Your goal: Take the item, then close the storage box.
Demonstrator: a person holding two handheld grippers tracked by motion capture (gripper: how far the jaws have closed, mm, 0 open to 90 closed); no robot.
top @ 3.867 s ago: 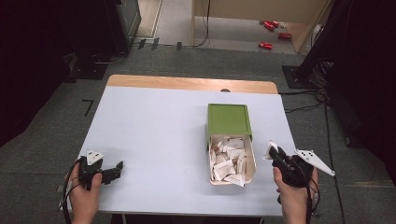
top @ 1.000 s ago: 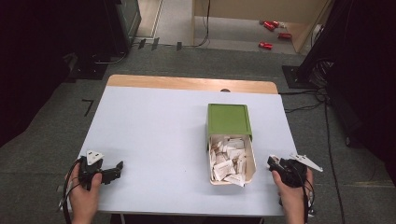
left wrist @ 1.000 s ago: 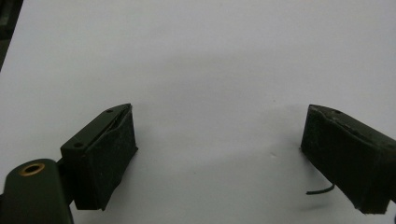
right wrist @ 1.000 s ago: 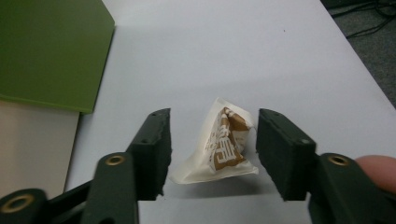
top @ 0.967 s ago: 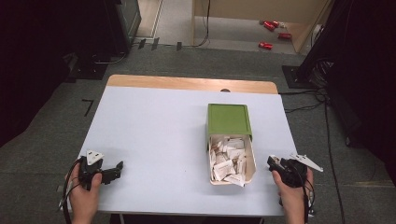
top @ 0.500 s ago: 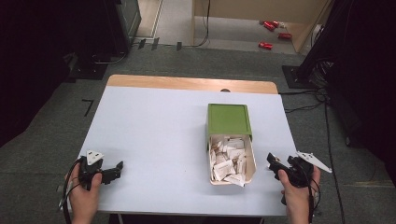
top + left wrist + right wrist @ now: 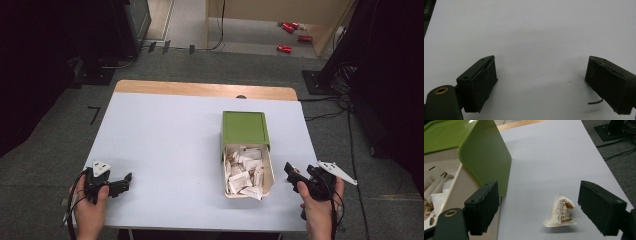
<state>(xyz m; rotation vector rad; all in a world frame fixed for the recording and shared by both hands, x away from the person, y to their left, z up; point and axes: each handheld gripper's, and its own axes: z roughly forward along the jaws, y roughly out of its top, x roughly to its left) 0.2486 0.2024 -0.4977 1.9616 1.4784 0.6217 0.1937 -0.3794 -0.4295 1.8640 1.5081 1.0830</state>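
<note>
A green sleeve holds a cream drawer, pulled out toward me and full of small white packets. My right gripper hovers just right of the drawer near the table's front edge. In the right gripper view its jaws stand wide apart, having just been opening. One white-and-brown packet lies on the table below and between them, touched by neither pad. My left gripper rests at the front left corner, open over bare table.
The pale blue table has a wooden strip along its far edge. The green sleeve's side wall stands close to my right gripper's left jaw. Dark stands and cables lie on the floor around the table.
My right gripper was low beside the drawer a second ago and has since lifted slightly and shifted right. The left hand and the drawer have stayed put.
</note>
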